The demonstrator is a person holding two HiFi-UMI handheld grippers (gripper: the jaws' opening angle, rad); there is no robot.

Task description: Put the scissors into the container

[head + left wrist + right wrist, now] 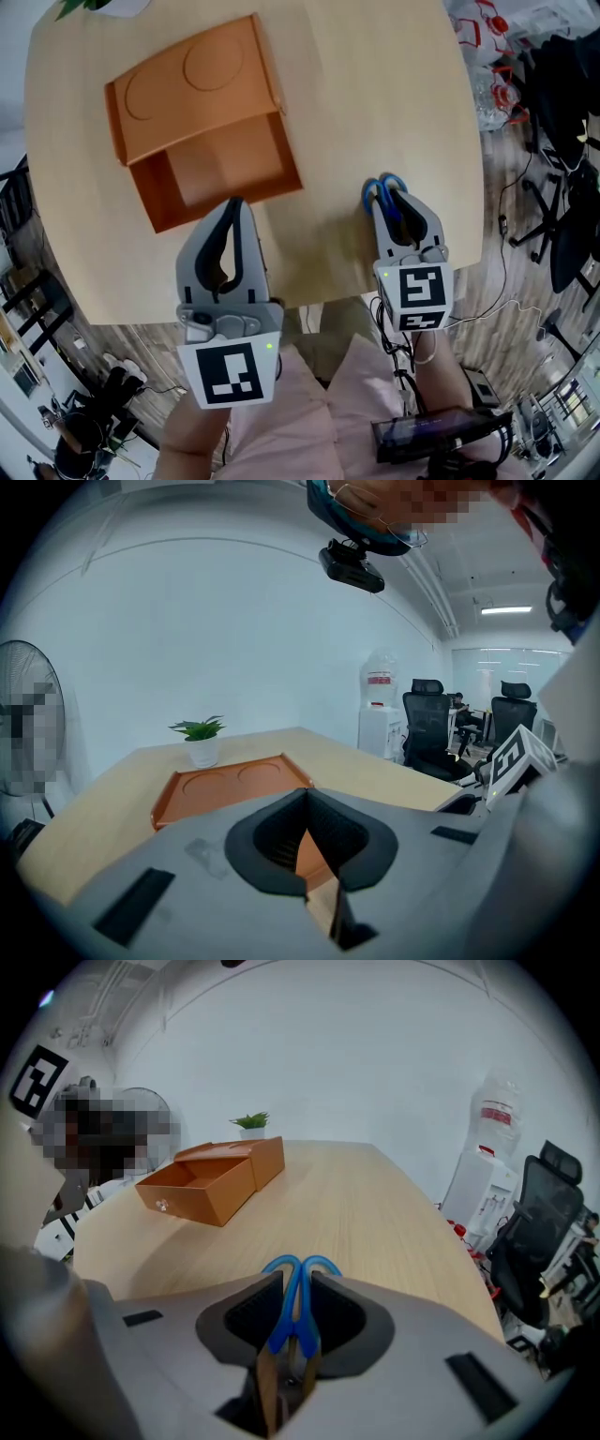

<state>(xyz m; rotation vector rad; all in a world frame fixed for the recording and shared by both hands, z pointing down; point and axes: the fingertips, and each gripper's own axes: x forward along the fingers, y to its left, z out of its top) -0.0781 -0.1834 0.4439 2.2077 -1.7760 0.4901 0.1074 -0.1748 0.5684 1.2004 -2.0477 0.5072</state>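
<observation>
Bare tabletop [375,94] lies between right claw [394,199] and open drawer [225,164]; left claw [234,208] crowds its front.

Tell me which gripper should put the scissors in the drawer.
Right. The right gripper is shut on the scissors, with open table between it and the open drawer. The left gripper sits nearer the drawer but is shut and empty.

Bright, even office light; the ceiling strip [506,609] glows, no flare. Soft shadow on the table [356,1213] beside the container [211,1183]. Both my gripper views fisheye hard, with dark vignetted corners and soft-focus near jaws.
</observation>
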